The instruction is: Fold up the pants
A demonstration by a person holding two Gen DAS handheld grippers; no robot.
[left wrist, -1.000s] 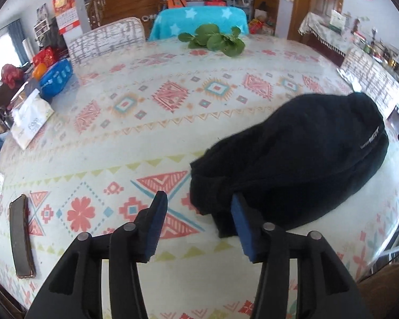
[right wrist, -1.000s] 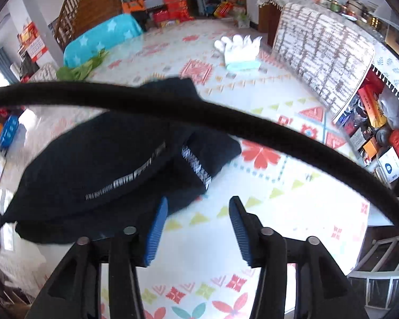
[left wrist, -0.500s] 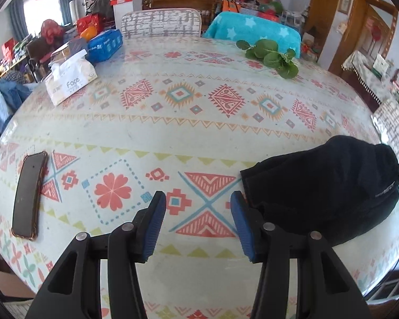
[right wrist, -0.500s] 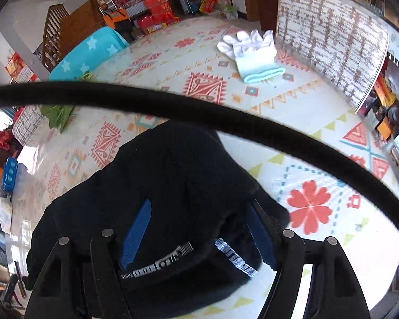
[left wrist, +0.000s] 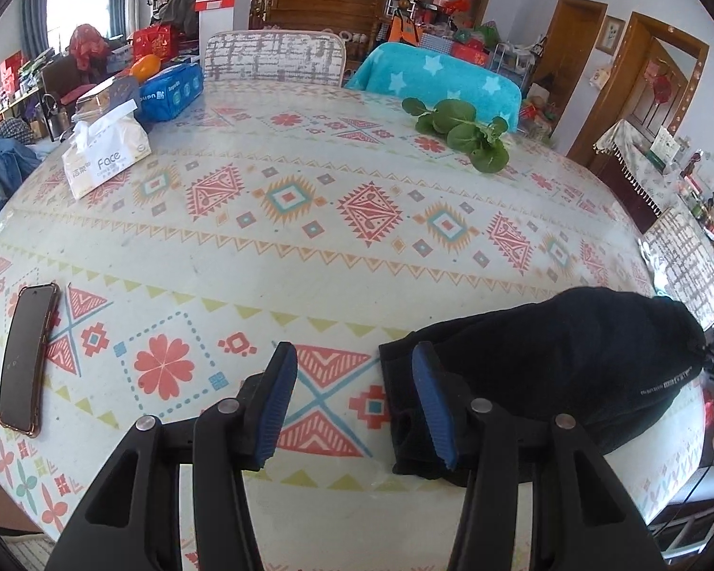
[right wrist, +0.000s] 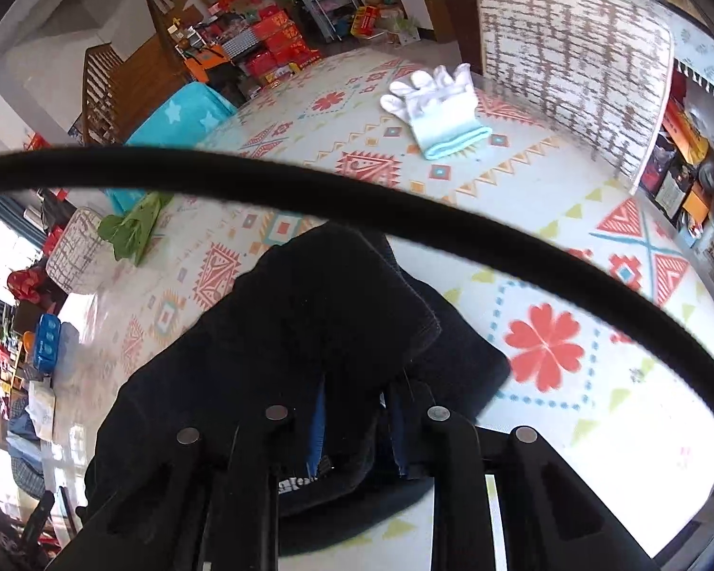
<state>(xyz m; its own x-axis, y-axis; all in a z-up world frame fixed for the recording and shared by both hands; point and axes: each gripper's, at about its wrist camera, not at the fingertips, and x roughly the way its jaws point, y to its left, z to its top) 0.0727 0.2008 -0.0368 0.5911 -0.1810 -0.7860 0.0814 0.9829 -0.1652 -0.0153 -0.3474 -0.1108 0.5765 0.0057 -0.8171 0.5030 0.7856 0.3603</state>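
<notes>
The black pants (left wrist: 547, 371) lie folded in a thick bundle at the table's near right edge. My left gripper (left wrist: 352, 404) is open and empty, its right pad just beside the bundle's left edge. In the right wrist view the pants (right wrist: 300, 333) fill the centre. My right gripper (right wrist: 357, 428) is shut on a fold of the black fabric at the waistband end, with blue pads barely showing through the cloth.
On the patterned tablecloth (left wrist: 309, 247) lie a phone (left wrist: 26, 357) at near left, a tissue pack (left wrist: 104, 152) and blue pack (left wrist: 169, 90) at far left, green leaves (left wrist: 466, 133) at the back, white gloves (right wrist: 438, 104). A black cable (right wrist: 357, 195) crosses the right view.
My right gripper moved onto the pants and closed on the fabric. My left gripper drew back and left, off the bundle, staying open.
</notes>
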